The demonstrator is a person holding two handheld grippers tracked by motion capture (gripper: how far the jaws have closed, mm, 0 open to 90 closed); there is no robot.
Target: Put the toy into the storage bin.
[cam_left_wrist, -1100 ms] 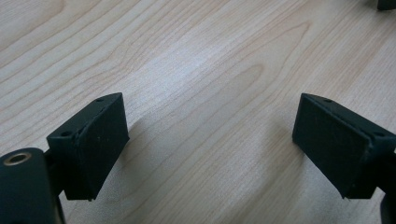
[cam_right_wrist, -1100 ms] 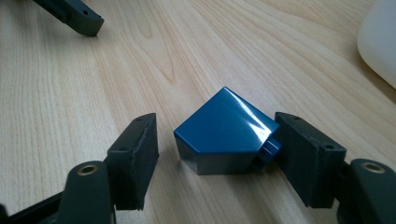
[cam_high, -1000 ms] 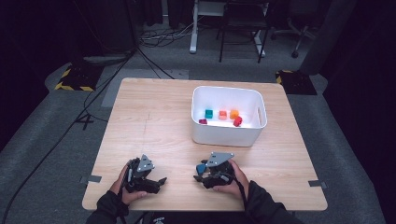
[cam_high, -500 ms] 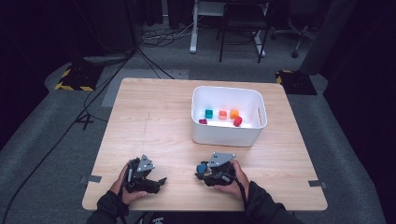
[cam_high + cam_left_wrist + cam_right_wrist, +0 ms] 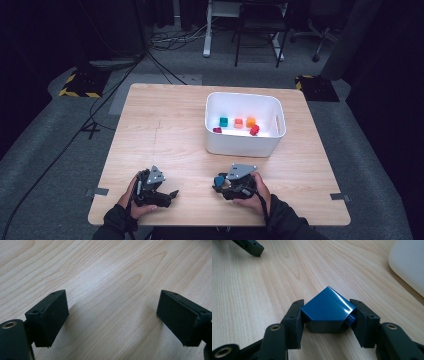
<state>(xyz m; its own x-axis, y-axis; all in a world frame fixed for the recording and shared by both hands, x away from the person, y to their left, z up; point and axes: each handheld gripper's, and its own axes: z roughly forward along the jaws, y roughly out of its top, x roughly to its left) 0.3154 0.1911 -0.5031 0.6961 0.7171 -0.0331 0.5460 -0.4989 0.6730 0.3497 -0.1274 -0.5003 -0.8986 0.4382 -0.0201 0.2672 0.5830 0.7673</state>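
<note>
Blue block [image 5: 328, 310] clenched in right gripper [image 5: 220, 182] at lower centre, white bin [image 5: 245, 148] up-frame and just right of it; left gripper [image 5: 170, 195] released, farther off.

The high view looks forward and down from above the person's side onto the whole wooden surface [image 5: 165, 120], while each gripper view sits low and close over that same wood grain, the right one catching the white bin [image 5: 409, 265] at upper right.
</note>
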